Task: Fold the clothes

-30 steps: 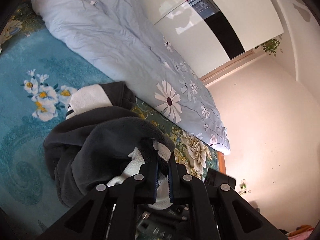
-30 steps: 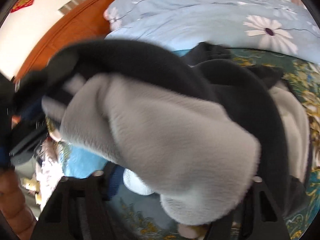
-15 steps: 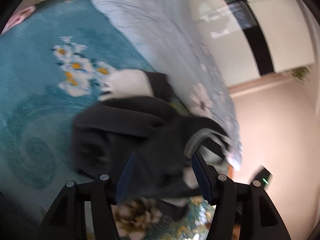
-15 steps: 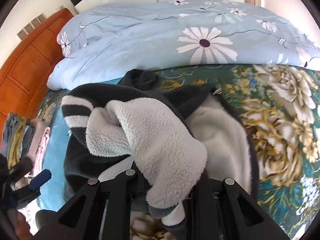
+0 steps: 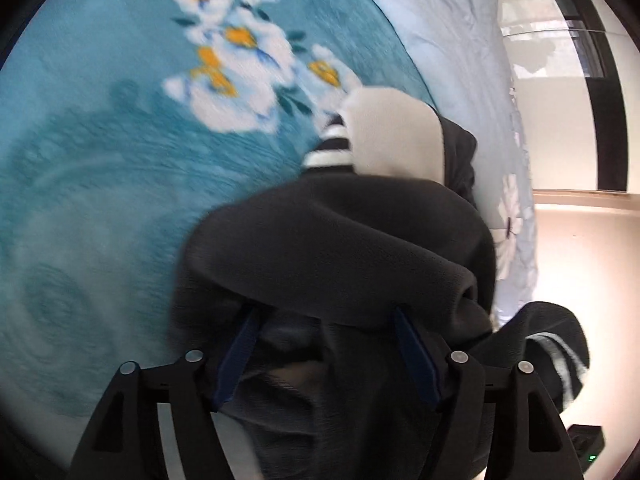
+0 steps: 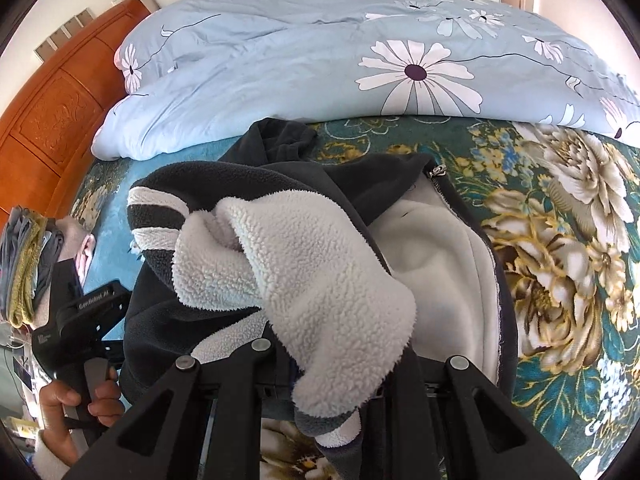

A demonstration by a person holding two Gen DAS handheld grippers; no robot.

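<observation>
Jacket (image 6: 304, 264) on floral bedspread (image 6: 560, 240): right gripper (image 6: 332, 376) pinches it, left gripper (image 5: 328, 344) just opened.

- Left wrist view: the bedspread (image 5: 120, 160) at upper left is motion-blurred.
- Right wrist view: the jacket (image 6: 320, 264) hides the right gripper's (image 6: 320, 376) fingertips.

The left gripper (image 5: 328, 352) has black plastic arms with round silver screws and dark blue pads (image 5: 236, 360). The right gripper (image 6: 320, 384) has the same black frame and silver screws. A hand (image 6: 80, 400) wears a white fleecy sleeve (image 6: 48, 460); small white lettering marks the black body.
</observation>
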